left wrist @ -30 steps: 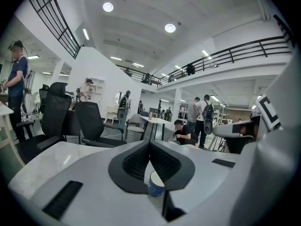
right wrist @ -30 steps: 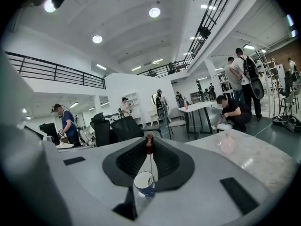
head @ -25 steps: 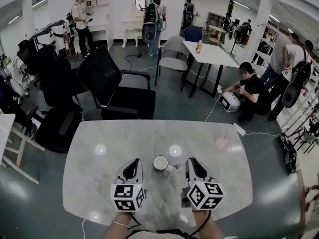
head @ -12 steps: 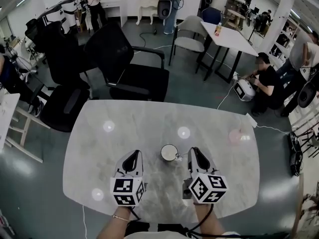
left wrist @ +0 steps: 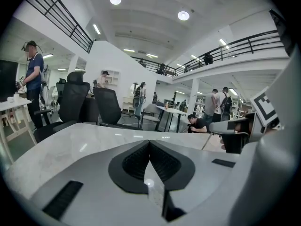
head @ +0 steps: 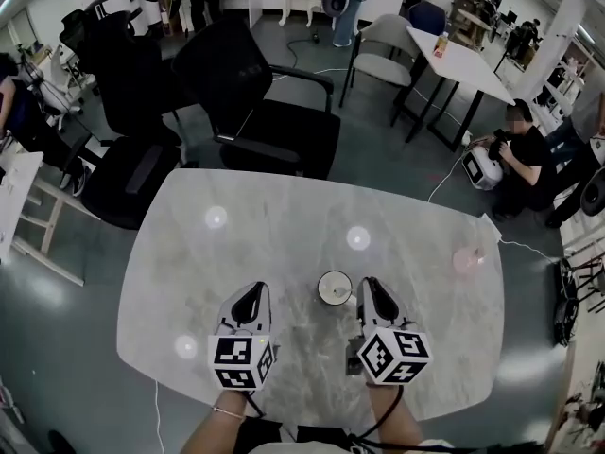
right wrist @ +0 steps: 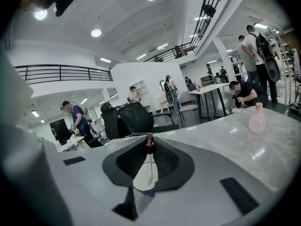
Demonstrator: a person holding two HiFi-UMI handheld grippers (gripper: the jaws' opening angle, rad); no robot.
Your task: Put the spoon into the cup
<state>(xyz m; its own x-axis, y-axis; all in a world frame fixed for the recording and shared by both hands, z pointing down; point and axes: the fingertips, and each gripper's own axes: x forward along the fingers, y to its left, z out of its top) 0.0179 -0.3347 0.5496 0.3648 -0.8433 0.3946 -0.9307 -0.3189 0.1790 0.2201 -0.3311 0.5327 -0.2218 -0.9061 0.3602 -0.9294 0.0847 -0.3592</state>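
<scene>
marble table with black office chairs behind it; spoon was clamped, cup stood apart.
head view: white cup stood upright on the table, just beside the right gripper tips, between it and the left gripper; pink bottle sat well off to the right. left gripper view: jaws were pressed together, nothing in them. right gripper view: jaws were closed on the spoon, brown end pinched at the tips, thin stem running back between the pads.
</scene>
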